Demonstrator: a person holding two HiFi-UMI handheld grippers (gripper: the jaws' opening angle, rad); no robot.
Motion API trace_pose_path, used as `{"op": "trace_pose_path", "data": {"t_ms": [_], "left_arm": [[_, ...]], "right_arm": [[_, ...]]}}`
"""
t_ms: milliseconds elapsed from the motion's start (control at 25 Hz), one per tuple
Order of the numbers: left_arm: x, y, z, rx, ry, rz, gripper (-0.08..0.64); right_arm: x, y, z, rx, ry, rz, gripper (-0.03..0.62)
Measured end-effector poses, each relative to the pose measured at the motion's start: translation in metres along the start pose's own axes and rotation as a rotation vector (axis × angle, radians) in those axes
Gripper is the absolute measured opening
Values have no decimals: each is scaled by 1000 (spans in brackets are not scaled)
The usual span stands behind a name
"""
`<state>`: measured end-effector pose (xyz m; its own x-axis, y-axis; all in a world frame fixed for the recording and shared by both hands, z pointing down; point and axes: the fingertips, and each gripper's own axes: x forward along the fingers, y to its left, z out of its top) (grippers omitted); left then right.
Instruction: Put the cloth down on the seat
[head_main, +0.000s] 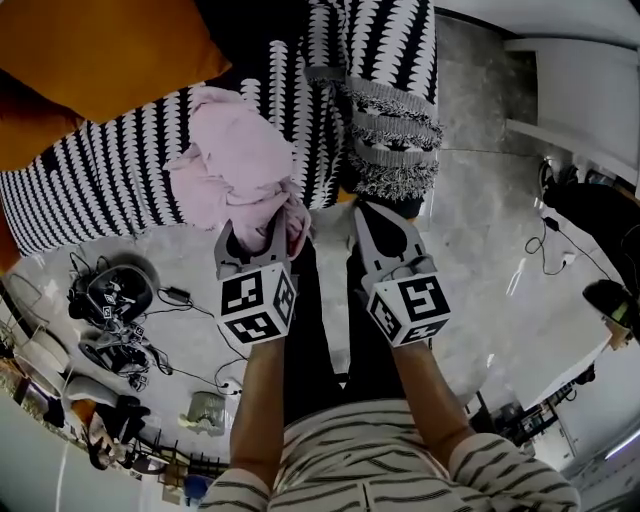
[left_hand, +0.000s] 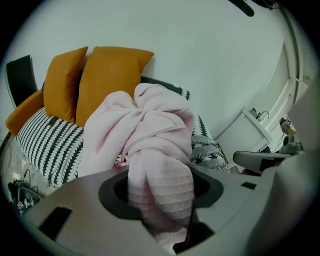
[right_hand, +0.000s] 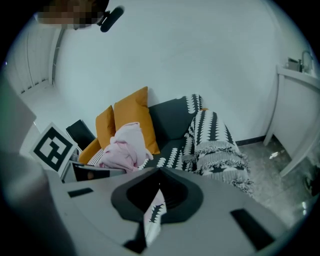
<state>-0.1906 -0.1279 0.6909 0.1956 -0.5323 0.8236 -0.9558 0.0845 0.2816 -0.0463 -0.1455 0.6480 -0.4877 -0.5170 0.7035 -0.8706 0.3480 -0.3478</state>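
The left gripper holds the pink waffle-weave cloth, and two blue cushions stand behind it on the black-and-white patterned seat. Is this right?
Only the colour is wrong: the two cushions are orange, not blue, as the left gripper view shows. The left gripper holds the pink waffle-weave cloth in front of the black-and-white patterned seat.

Two hand-held grippers: the left hand-held gripper (head_main: 253, 240) and the right hand-held gripper (head_main: 367, 214). Each carries one marker cube, which makes two, the left cube (head_main: 258, 305) and the right cube (head_main: 408, 308). There is one pink cloth (head_main: 238, 160). There is one seat (head_main: 100, 175) with a black-and-white patterned cover. Two orange cushions stand on it, a narrower cushion (left_hand: 61, 85) and a broader cushion (left_hand: 107, 80). One fringed throw (head_main: 392, 120) hangs over the seat's end. One person shows, with two forearms.
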Motion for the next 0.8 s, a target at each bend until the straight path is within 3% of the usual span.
{"op": "trace_pose_path", "data": {"t_ms": [800], "left_arm": [[72, 27, -25, -13, 111, 30, 225]], "right_arm": [[-4, 4, -10, 4, 10, -6, 14]]}}
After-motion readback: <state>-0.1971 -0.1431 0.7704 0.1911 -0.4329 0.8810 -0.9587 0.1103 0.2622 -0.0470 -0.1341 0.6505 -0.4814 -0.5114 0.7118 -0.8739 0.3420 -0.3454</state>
